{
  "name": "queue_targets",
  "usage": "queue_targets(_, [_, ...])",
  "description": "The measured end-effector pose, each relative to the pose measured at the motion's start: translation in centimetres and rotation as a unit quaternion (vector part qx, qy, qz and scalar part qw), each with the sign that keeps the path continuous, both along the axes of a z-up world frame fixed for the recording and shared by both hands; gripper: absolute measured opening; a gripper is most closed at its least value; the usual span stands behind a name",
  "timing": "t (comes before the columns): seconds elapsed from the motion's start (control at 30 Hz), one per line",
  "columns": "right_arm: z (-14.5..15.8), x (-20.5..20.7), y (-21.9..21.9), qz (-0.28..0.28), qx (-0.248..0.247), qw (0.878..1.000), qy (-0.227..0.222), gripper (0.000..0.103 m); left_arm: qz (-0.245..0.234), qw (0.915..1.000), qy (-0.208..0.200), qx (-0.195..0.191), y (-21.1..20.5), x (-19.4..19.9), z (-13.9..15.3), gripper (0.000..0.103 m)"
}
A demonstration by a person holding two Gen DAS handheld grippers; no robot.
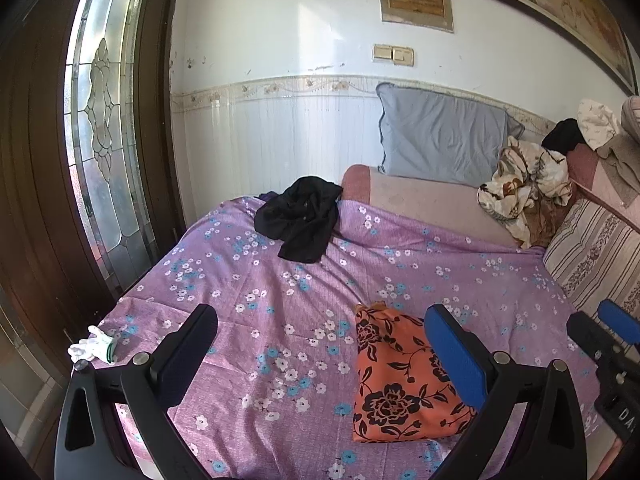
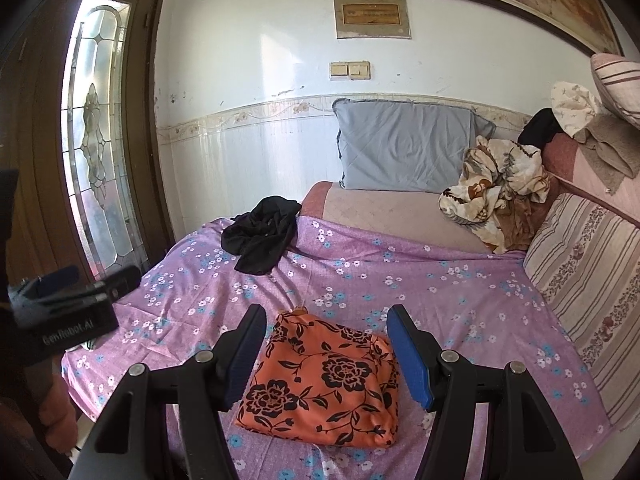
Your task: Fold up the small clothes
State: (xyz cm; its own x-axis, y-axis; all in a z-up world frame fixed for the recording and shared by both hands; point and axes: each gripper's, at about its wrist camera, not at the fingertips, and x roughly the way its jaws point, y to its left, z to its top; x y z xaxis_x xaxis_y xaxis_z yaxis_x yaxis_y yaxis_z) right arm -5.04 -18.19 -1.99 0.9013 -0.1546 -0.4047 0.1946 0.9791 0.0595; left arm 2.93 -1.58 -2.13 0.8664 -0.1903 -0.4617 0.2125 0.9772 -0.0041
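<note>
A folded orange cloth with black flowers (image 2: 320, 384) lies on the purple flowered sheet (image 2: 440, 280) near the bed's front edge. My right gripper (image 2: 326, 344) hovers over it, open, with a finger on each side and neither pad touching. In the left wrist view the same orange cloth (image 1: 400, 380) lies partly behind the blue right finger (image 1: 456, 356) of my left gripper (image 1: 320, 344), which is open and holds nothing. A crumpled black garment (image 1: 300, 220) lies at the far end of the sheet.
A grey pillow (image 1: 440, 136) leans on the wall. A cream patterned bundle (image 1: 524, 192) and striped cushions (image 1: 596, 256) fill the right side. A white glove (image 1: 90, 346) lies at the bed's left edge. A wooden door with leaded glass (image 1: 100, 120) stands on the left.
</note>
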Motion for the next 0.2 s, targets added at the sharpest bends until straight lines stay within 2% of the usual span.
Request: queue_targets(0.2, [-1.1, 2.2, -0.4, 0.0, -0.004, 1.0, 0.014, 0.067, -0.005, 1.0, 0.003, -0.002, -0.8, 1.8, -1.0, 0.103])
